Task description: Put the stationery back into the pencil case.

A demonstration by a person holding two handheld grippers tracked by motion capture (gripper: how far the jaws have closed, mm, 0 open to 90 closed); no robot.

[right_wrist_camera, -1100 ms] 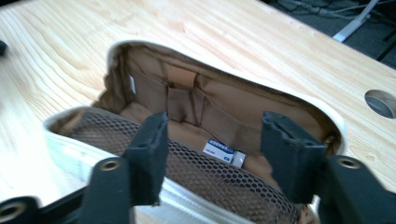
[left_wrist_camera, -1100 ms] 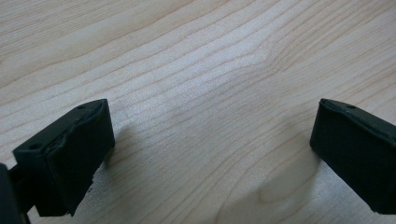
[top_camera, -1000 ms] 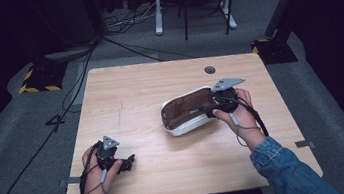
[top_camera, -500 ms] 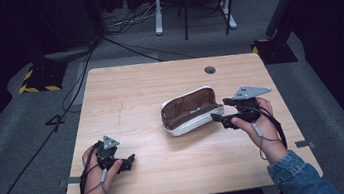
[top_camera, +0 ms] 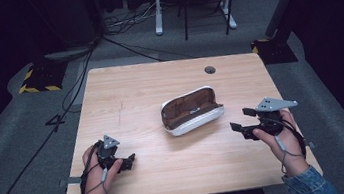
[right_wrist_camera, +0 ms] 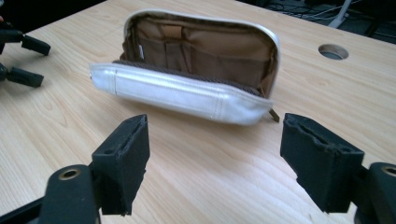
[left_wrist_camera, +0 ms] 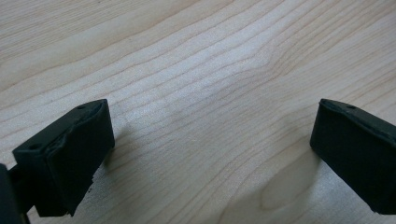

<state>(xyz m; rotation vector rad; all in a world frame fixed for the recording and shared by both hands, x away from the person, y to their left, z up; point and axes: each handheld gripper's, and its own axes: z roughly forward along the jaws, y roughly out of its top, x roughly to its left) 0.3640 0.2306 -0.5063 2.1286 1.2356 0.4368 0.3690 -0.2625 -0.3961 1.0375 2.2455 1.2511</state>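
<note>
Unlabelled silver pouch (right_wrist_camera: 182,95), apparently open

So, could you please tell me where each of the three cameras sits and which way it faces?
High view: above the person's side, looking forward and down on the table; forearms, left gripper, right gripper.
Left gripper view: on that gripper, facing bare wood between open jaws.
Right gripper view: on that gripper, facing the open silver pouch.
Shared: high and right gripper views show the pouch and the table's round hole.

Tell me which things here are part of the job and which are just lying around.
Part of the job:
- silver zip pouch with brown lining, lying open on the table
- right gripper, jaws open, beside the pouch
- left gripper, jaws open

Just around:
- round cable hole in the light wooden table
- floor cables
</note>
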